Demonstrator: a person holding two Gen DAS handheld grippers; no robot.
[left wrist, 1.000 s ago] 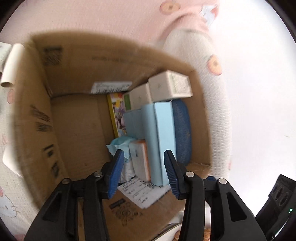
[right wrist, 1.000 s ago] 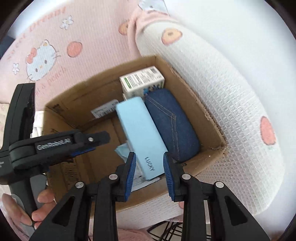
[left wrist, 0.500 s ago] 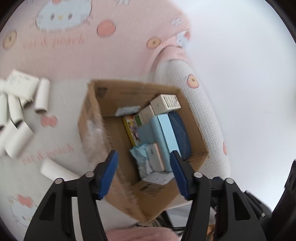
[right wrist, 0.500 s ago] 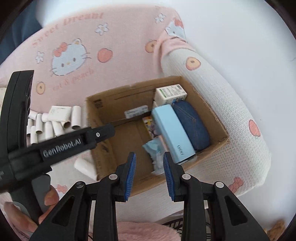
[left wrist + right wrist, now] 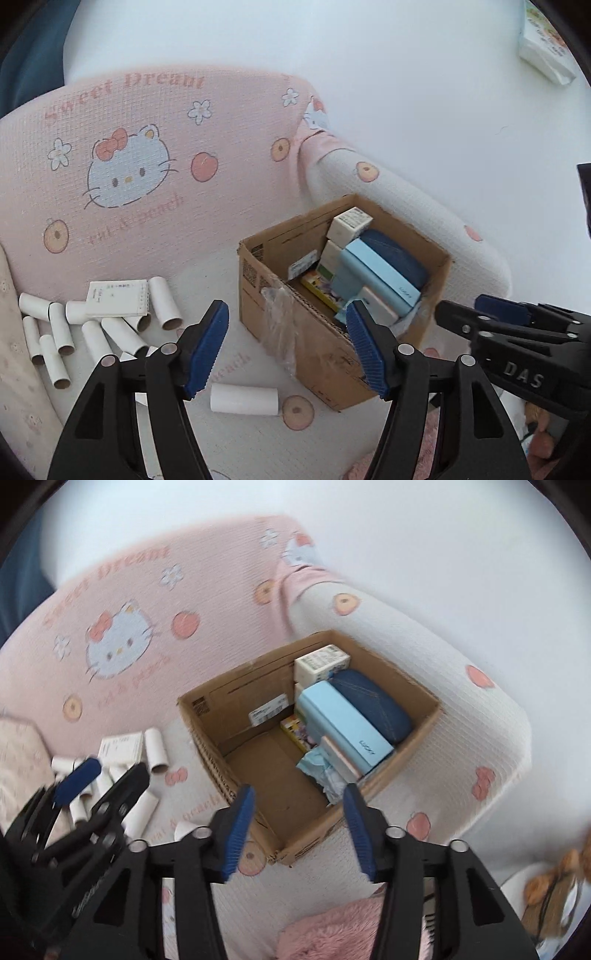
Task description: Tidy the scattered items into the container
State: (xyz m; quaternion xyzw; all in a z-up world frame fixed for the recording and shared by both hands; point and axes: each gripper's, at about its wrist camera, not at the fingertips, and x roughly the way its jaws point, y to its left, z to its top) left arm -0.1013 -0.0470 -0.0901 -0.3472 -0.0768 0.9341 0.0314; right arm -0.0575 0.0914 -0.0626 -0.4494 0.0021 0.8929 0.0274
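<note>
Both grippers have drawn back from the box (image 5: 343, 314) and now see the whole seat. Left gripper (image 5: 288, 347) and right gripper (image 5: 297, 834) are opening, jaws empty. Nearest lies one tube (image 5: 244, 398); left of it, a heap of tubes (image 5: 99, 325) under a white card (image 5: 118, 297) — all left to do. Behind, the box holds cases and cartons. Its floor under them is hidden — the tube count too.

Open brown cardboard box (image 5: 207, 716) upright on seat, right half packed: light-blue case (image 5: 343, 720), navy denim case (image 5: 373, 701), small cartons. White cardboard tubes (image 5: 110, 328) scattered left; one tube (image 5: 243, 398) lying in front.
</note>
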